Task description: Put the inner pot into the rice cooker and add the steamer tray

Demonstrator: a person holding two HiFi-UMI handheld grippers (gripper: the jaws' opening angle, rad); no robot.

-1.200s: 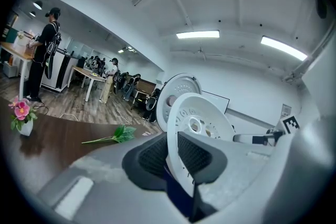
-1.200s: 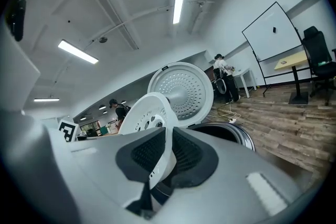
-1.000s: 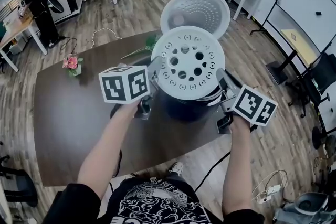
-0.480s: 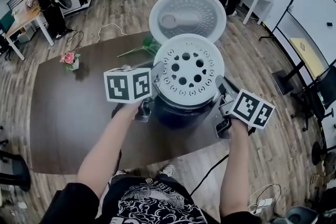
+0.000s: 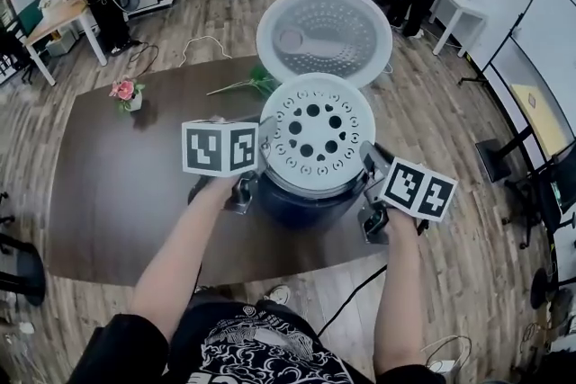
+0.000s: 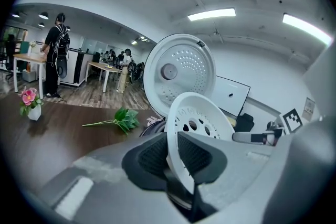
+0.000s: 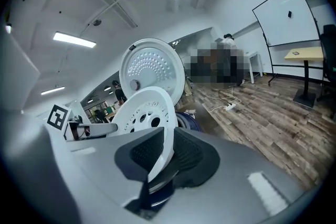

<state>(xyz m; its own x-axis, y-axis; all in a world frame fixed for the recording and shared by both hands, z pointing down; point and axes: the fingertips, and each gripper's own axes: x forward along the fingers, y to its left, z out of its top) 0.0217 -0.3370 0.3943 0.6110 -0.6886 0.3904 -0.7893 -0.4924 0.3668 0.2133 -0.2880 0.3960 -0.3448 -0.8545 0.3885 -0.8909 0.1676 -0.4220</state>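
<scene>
The left tool [image 6: 176, 157] is pinching the near rim of the white steamer tray [image 5: 315, 132], with the rim pressed between its two dark pads. The right tool [image 7: 165, 152] grips the opposite rim, but its jaws are beginning to open while the plastic still sits between the pads. Compared with a second ago, both tools and the tray between them have come down. The perforated disc then hung well above the dark blue rice cooker [image 5: 301, 202] and hid most of it. Now it lies level just over the cooker's mouth, seemingly settling onto it. The open lid [image 5: 324, 31] stands upright behind. The inner pot cannot be seen clearly beneath the tray, though a pale metal edge under the rim suggests it is already in place. The lowering looks nearly finished, and the loosening right grip reads as the start of a release. Both tools rest over the brown desk [image 5: 117, 184], with a leafy sprig [image 5: 256, 81] beyond the cooker.
</scene>
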